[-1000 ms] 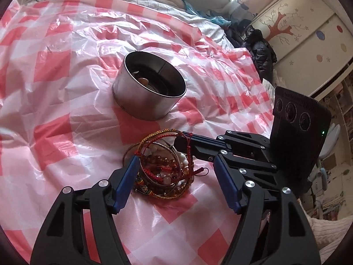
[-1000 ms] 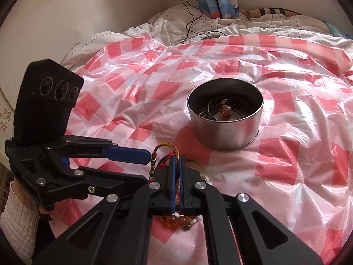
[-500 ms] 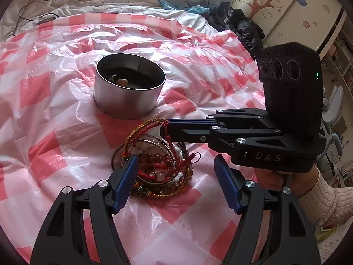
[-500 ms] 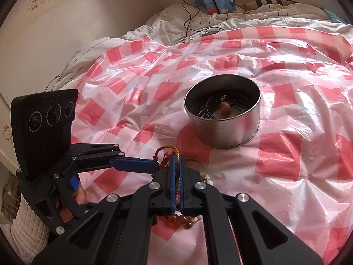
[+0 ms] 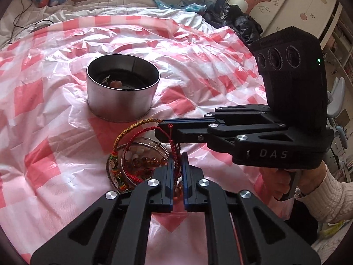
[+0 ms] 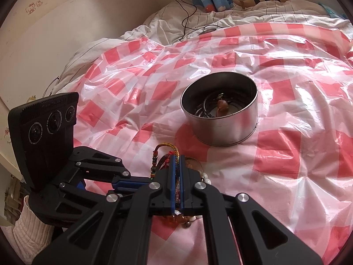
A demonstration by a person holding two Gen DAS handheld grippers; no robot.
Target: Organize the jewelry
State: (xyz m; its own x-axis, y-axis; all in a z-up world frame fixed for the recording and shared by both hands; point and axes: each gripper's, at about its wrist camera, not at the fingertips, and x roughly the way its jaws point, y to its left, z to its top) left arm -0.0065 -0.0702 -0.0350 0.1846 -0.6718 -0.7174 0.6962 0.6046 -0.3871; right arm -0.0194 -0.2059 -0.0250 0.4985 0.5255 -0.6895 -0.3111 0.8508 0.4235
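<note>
A heap of bracelets [image 5: 136, 165] lies on the pink checked sheet: amber beads, white beads, a clear bangle, red and yellow cords. My left gripper [image 5: 177, 154] is shut on a red cord [image 5: 175, 152] at the heap's right edge. My right gripper [image 5: 160, 124] is shut on the yellow woven cord [image 5: 134, 128] and a red cord, lifting them above the heap; in the right wrist view the right gripper [image 6: 177, 158] holds the cords [image 6: 164, 148]. A round metal tin [image 5: 122, 88] stands behind the heap with jewelry inside; it also shows in the right wrist view [image 6: 220, 121].
The pink and white checked plastic sheet [image 5: 209, 50] covers a bed. Rumpled white bedding [image 6: 198, 22] and a black cable [image 6: 183, 11] lie at the far end. A black bag [image 5: 240, 26] and a painted wardrobe [image 5: 286, 0] stand to the right.
My left gripper has closed from wide open onto a red cord at the heap. My right gripper has stayed shut and raised the yellow and red cords a little.
</note>
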